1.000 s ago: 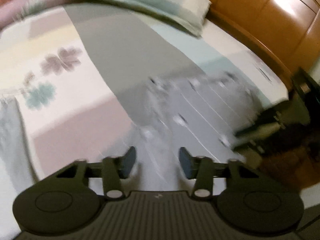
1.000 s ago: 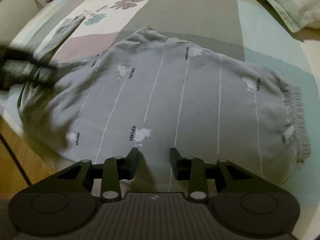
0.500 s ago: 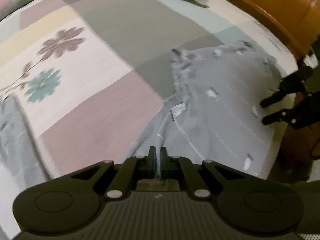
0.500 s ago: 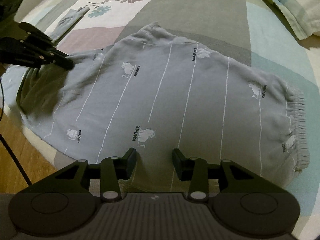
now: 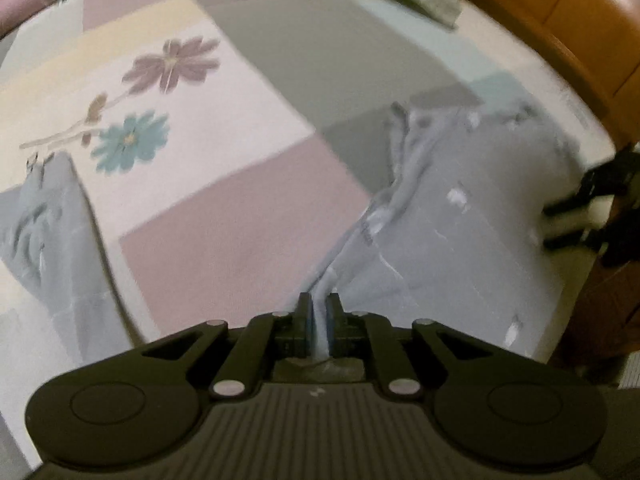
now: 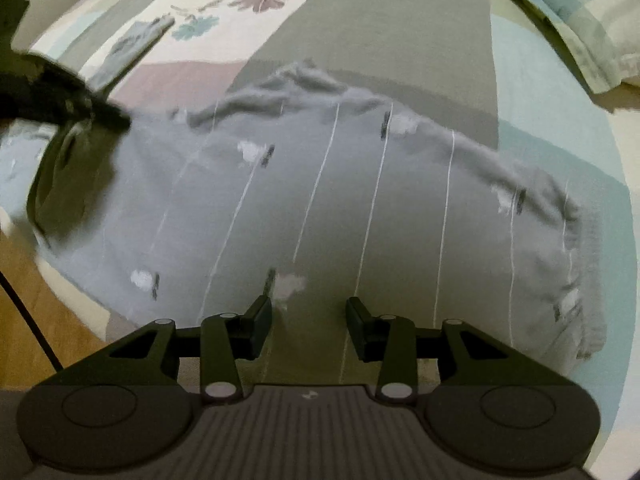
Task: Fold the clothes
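Floral bedsheet [image 5: 224,184] bears grey trousers [image 6: 340,208]; pillow [image 6: 580,28] beyond.

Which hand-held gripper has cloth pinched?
The left hand-held gripper: grey garment fabric sits pinched between its jaws, which are easing open. The right hand-held gripper stands open, gripping nothing.

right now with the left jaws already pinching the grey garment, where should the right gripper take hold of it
Probably the near hem of the grey garment, straight below the open right gripper: the cloth lies flat there at the bed's edge. The left gripper pinches the bunched left end.
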